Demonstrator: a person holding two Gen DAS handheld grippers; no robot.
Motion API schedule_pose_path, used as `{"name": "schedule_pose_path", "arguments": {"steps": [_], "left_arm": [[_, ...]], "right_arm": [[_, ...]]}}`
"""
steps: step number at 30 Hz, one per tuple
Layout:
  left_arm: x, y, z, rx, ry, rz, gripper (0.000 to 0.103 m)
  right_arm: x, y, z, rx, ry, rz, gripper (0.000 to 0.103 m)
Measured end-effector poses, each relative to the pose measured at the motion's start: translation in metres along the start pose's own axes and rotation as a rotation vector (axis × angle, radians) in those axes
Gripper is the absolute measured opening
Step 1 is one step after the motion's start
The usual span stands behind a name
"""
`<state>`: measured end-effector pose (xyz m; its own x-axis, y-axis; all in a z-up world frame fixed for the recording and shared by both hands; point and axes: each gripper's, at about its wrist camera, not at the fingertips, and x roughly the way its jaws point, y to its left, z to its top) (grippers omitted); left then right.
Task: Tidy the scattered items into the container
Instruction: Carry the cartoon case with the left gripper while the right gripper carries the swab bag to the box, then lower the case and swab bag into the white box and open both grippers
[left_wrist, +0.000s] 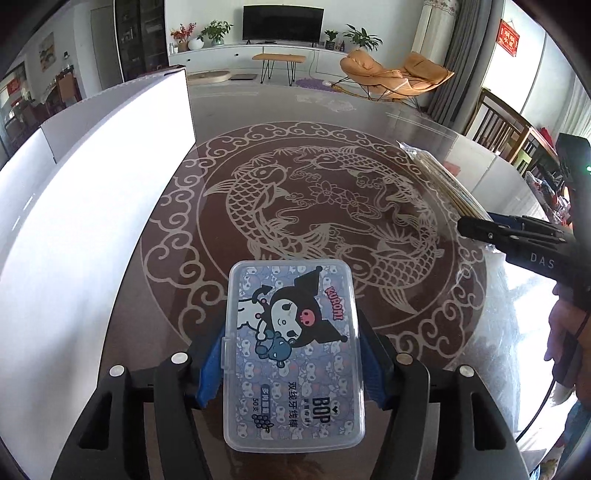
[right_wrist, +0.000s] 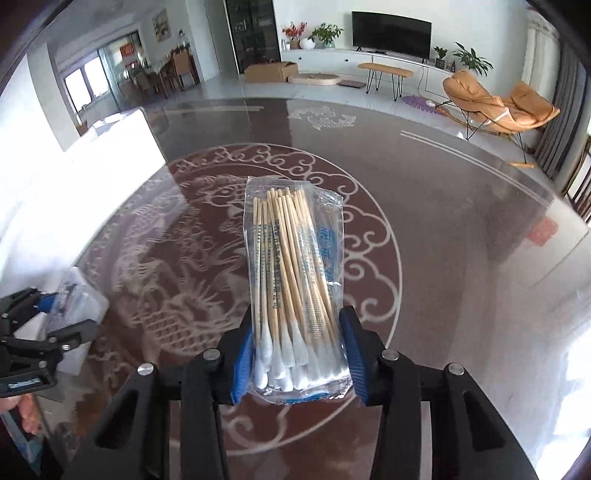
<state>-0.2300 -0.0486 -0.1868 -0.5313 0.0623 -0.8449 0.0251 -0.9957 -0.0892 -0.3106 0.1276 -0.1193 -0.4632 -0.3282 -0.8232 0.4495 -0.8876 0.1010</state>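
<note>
Gripping a floss box (left_wrist: 293, 354) by its long sides, the left gripper (left_wrist: 293, 363) has it clamped just right of the white container (left_wrist: 92, 177). That clear, stiff, cartoon-printed case looks light but slick, so mid-side pinching seems wise. Farther right of the container, the right gripper (right_wrist: 297, 360) squeezes a swab pack (right_wrist: 293, 288) at its cotton end; the crinkly film looks soft, light and liable to slip.
</note>
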Motion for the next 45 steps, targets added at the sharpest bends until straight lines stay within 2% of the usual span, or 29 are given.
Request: {"name": "schedule_pose_path", "arguments": {"steps": [2, 7, 12, 15, 17, 21, 25, 28, 31, 35, 38, 40, 41, 42, 43, 45], "left_arm": [[-0.008, -0.002, -0.003, -0.009, -0.007, -0.007, 0.061], [-0.016, 0.001, -0.015, -0.038, 0.005, -0.014, 0.061], [-0.045, 0.017, -0.012, -0.082, -0.027, -0.035, 0.061], [-0.085, 0.035, 0.004, -0.107, -0.094, -0.04, 0.061], [-0.114, 0.053, 0.019, -0.115, -0.151, -0.017, 0.061], [-0.166, 0.102, 0.046, -0.128, -0.247, 0.081, 0.061], [-0.191, 0.169, 0.062, -0.176, -0.276, 0.184, 0.061], [-0.187, 0.217, 0.064, -0.223, -0.251, 0.246, 0.061], [-0.167, 0.262, 0.053, -0.278, -0.196, 0.286, 0.061], [-0.128, 0.301, 0.027, -0.332, -0.103, 0.305, 0.061], [-0.1, 0.315, 0.014, -0.362, -0.048, 0.297, 0.061], [-0.087, 0.32, 0.007, -0.399, -0.018, 0.313, 0.063], [-0.083, 0.323, 0.004, -0.421, -0.009, 0.32, 0.065], [-0.081, 0.325, 0.001, -0.44, -0.008, 0.329, 0.077], [-0.08, 0.327, 0.0, -0.451, -0.01, 0.34, 0.091], [-0.085, 0.324, -0.001, -0.453, -0.031, 0.365, 0.096]], "right_arm": [[-0.014, 0.005, -0.012, 0.033, -0.022, 0.031, 0.043], [-0.024, 0.025, -0.035, 0.071, -0.01, 0.102, 0.043], [-0.037, 0.059, -0.032, 0.054, -0.017, 0.166, 0.043], [-0.056, 0.088, -0.012, 0.017, -0.056, 0.208, 0.043], [-0.07, 0.114, 0.01, -0.02, -0.093, 0.24, 0.043], [-0.092, 0.181, 0.063, -0.111, -0.162, 0.319, 0.043], [-0.09, 0.265, 0.112, -0.216, -0.187, 0.383, 0.044], [-0.065, 0.324, 0.136, -0.281, -0.154, 0.399, 0.044], [-0.028, 0.366, 0.145, -0.333, -0.104, 0.366, 0.044], [0.027, 0.394, 0.138, -0.372, -0.013, 0.307, 0.044], [0.06, 0.405, 0.131, -0.399, 0.045, 0.267, 0.044], [0.075, 0.415, 0.124, -0.434, 0.057, 0.198, 0.049], [0.079, 0.416, 0.123, -0.454, 0.053, 0.174, 0.053], [0.083, 0.418, 0.121, -0.465, 0.059, 0.171, 0.059], [0.087, 0.419, 0.119, -0.468, 0.074, 0.184, 0.061], [0.086, 0.42, 0.117, -0.467, 0.065, 0.183, 0.061]]}}
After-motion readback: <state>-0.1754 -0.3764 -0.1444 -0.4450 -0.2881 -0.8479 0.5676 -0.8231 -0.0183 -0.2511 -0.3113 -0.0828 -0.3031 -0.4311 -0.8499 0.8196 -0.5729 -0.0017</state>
